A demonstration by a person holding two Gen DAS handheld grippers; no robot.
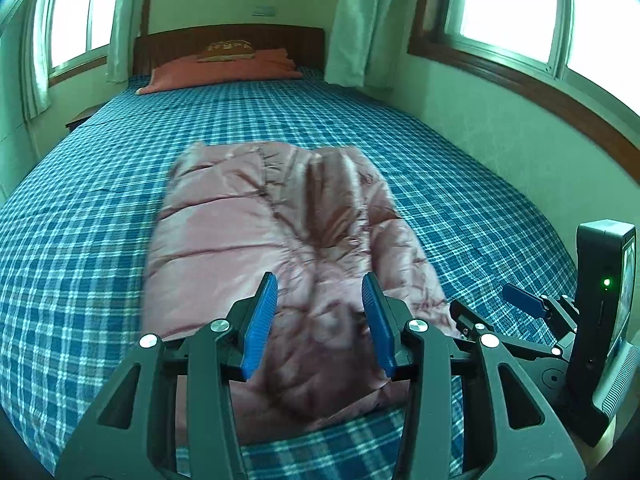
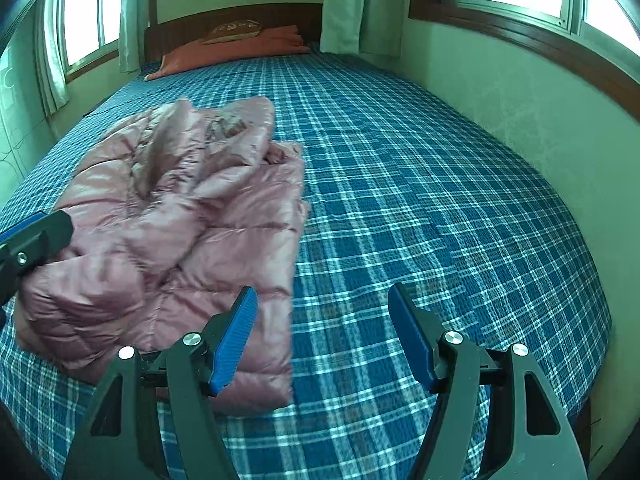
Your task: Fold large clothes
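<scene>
Blue-and-white plaid bedding covers the bed (image 2: 420, 208) by the windowed wall, and above its near end both grippers hang with blue pads parted on nothing: the left gripper (image 1: 320, 320) moderately wide over the folded pink quilted puffer jacket (image 1: 256, 240), the right gripper (image 2: 322, 334) wider, straddling the jacket's right edge. Puffy, light and slick, the jacket will likely spring open, so pinch a hem or seam edge.

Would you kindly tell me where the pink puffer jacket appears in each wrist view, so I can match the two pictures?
Left wrist view: the pink puffer jacket lies in the centre, running from mid-frame down between the left tool's open fingers.
Right wrist view: the jacket fills the left half, left of the right tool.
Shared landmark: the orange pillow by the headboard.
</scene>
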